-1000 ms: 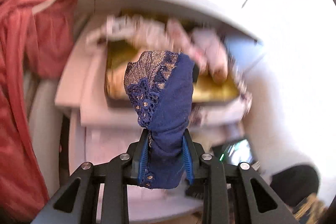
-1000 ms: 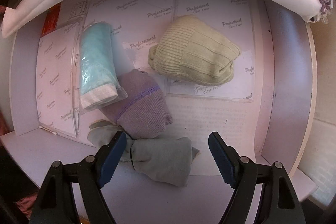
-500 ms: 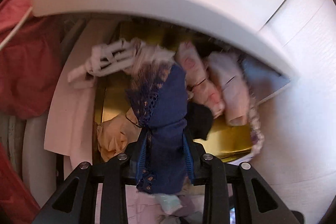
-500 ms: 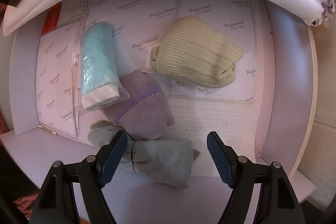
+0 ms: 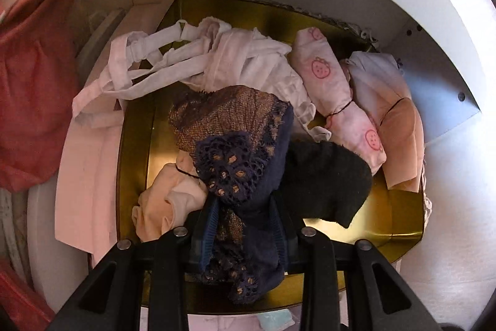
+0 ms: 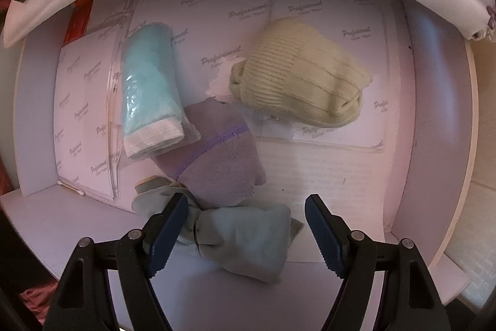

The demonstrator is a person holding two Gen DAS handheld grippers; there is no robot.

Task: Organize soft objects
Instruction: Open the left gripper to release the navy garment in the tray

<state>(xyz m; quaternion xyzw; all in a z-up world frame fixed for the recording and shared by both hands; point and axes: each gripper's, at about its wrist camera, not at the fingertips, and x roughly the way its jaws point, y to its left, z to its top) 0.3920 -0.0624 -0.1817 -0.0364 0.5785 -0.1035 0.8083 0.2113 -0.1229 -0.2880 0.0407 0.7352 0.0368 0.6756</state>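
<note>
Left hand-held gripper (image 5: pixel 245 225), navy lace garment (image 5: pixel 238 163) between pads

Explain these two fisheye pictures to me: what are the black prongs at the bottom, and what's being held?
Each picture comes from a camera on a hand-held gripper that a person carries; the prongs are its two fingers. The left hand-held gripper pinches a navy lace garment above a gold box of rolled underwear, with its jaws just easing apart. The right hand-held gripper stands open and holds nothing. It looks down into a drawer at a mint sock, a purple sock, a cream sock and a pale green bundle.
</note>
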